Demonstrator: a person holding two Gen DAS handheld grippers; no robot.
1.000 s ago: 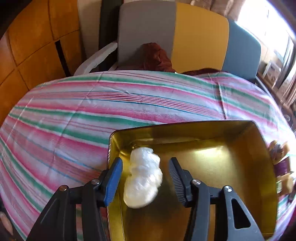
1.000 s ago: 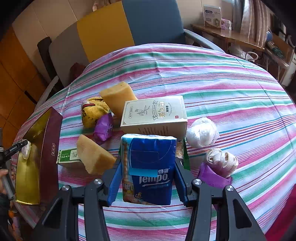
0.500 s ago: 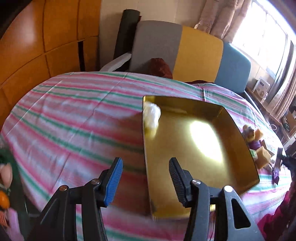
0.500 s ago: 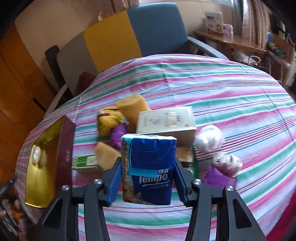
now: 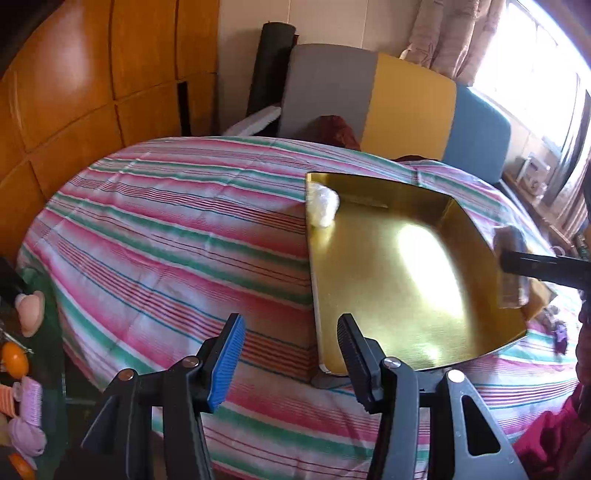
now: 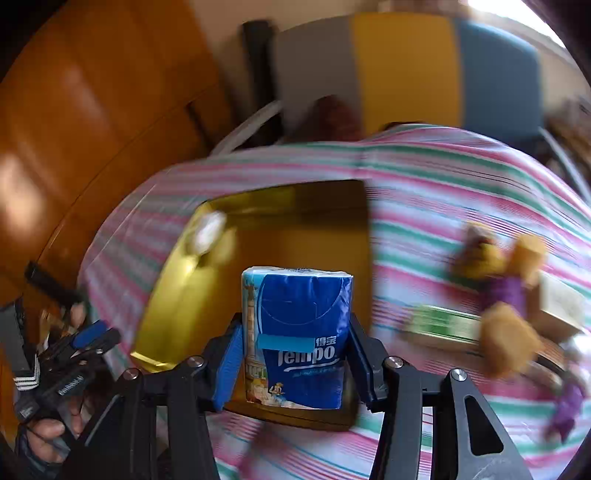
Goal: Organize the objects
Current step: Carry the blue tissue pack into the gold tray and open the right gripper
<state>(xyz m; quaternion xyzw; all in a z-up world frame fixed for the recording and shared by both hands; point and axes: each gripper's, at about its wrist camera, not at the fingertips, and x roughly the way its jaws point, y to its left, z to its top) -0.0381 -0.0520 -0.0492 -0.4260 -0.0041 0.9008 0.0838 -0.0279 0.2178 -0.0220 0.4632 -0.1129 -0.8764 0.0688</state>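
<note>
- Since a second ago, the left hand-held gripper (image 5: 290, 360) has backed off the gold tray (image 5: 388, 343), jaws parted, empty; a white bundle (image 5: 323, 209) lies in the tray's far-left corner.
- The right hand-held gripper (image 6: 293, 363), clamping the blue tissue pack (image 6: 297, 338), has swung above the tray; a hasty release could drop it onto the tabletop (image 6: 443, 192).

Beyond the far edge of the striped tablecloth (image 5: 166, 236) stands an armchair (image 5: 406, 103) whose back is panelled grey, yellow and blue, with a dark red cloth (image 5: 336, 129) bunched on its seat. Orange-brown wooden wall panels (image 5: 92, 85) fill the far left. A dark upright roll (image 5: 269, 66) leans beside the chair. Pinkish curtains (image 5: 454, 33) hang by a bright window (image 5: 535, 70) at far right
</note>
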